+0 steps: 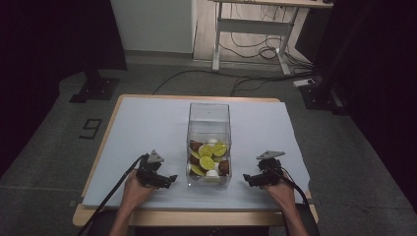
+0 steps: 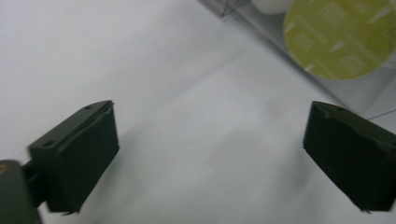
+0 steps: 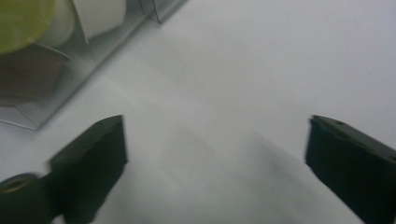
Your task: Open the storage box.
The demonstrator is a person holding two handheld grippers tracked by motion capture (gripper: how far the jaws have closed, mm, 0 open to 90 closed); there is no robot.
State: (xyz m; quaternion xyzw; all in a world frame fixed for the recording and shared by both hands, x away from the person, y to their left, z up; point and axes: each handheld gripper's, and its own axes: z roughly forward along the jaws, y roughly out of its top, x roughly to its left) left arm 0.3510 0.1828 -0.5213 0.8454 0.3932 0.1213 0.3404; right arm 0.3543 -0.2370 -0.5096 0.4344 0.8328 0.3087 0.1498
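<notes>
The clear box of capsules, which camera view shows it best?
The high view: the whole clear box stands on the white sheet between both grippers, its capsules visible through the walls. The left gripper view catches one corner with a green capsule lid; the right gripper view shows a blurred corner.

Clear box (image 1: 209,115) — lime, brown, white capsules (image 1: 206,162); black fingers (image 2: 74,158).

light: dim room, dark edges; high view soft; gripper views blurred, faint shadows
</notes>
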